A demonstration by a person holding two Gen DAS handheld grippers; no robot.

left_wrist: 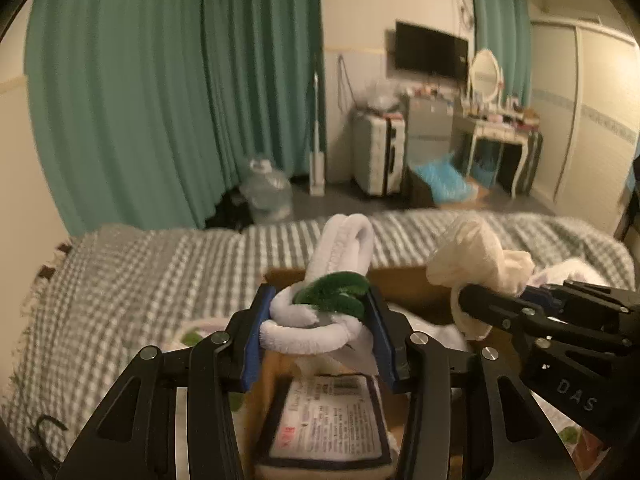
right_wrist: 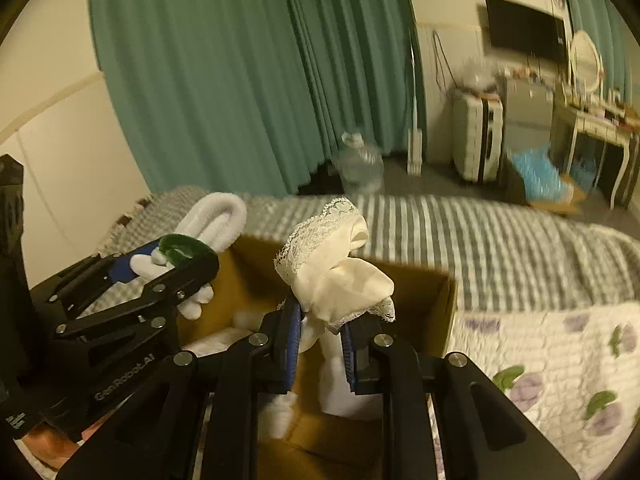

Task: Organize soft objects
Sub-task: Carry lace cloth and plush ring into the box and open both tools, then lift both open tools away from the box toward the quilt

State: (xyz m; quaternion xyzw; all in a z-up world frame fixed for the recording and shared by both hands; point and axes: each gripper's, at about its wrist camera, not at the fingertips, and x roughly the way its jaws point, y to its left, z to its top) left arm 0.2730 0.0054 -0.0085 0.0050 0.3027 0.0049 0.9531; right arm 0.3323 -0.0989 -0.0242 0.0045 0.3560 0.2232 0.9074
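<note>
Both tools hover over the open brown cardboard box on the grey-and-white checked bed, so neither load is stowed yet, though pale soft items already lie inside. The left tool is clamped on a white fluffy looped band with a green velvet wrap, its long axis pointing up and away. The right tool grips a cream lace-trimmed cloth bundle, standing upright.

Left wrist view: I look along the left gripper, close over the cardboard box, facing the curtain.
Right wrist view: close over the same box, just right, facing likewise.
Shared: box, bed, curtain, television.
</note>
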